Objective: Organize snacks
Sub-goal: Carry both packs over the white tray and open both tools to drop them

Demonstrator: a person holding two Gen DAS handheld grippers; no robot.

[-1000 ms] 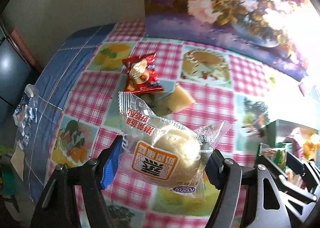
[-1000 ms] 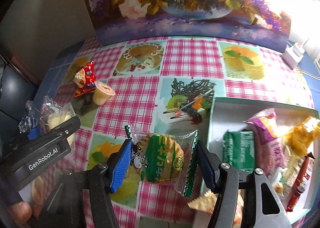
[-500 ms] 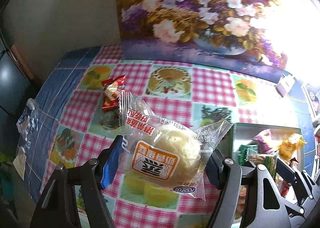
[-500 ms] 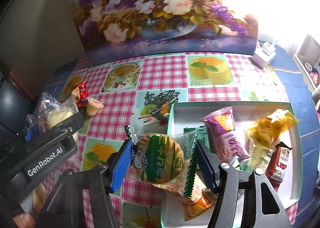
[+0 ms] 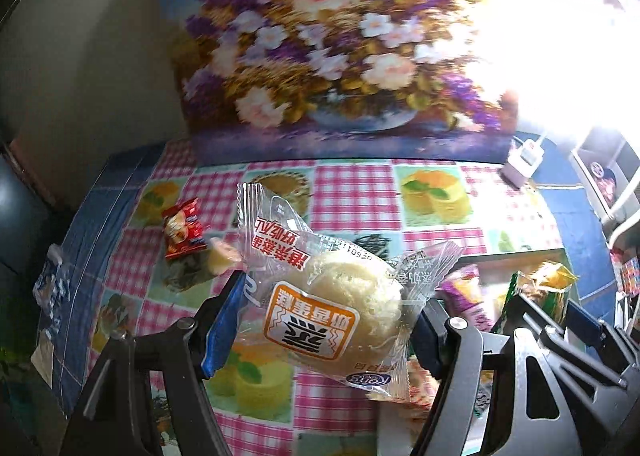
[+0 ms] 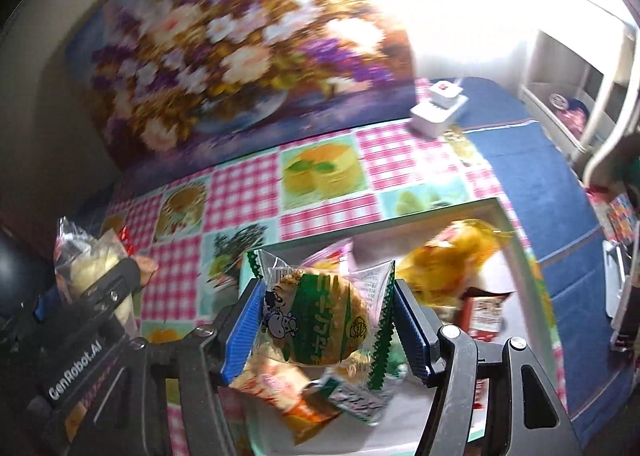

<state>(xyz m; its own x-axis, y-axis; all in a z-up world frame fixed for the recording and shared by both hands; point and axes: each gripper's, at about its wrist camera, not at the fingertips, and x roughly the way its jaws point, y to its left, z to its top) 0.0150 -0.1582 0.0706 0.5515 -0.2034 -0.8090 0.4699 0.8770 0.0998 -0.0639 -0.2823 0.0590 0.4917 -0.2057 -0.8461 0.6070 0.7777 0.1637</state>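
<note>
My left gripper [image 5: 326,316] is shut on a clear-wrapped pale steamed cake [image 5: 340,308] with an orange label, held above the checkered tablecloth. My right gripper [image 6: 330,324] is shut on a green-striped wrapped cake [image 6: 320,320] with a cow on it, hanging over the pale green tray [image 6: 520,248]. The tray holds several snack packs, among them a yellow bag [image 6: 452,256] and a red packet [image 6: 484,312]. The left gripper with its cake also shows at the left edge of the right wrist view [image 6: 92,276]. A red snack packet [image 5: 182,228] and a small pudding cup [image 5: 222,258] lie on the cloth.
A flower painting [image 5: 340,56] stands along the table's far edge. A white power adapter [image 6: 438,108] sits at the back right. A white shelf unit [image 6: 580,96] stands beyond the table's right side. A crumpled wrapper [image 5: 52,288] lies on the blue cloth border at left.
Both grippers have risen and swung right with their cakes. The right one now hangs over the tray; the red packet and the pudding cup have dropped back to the left.
</note>
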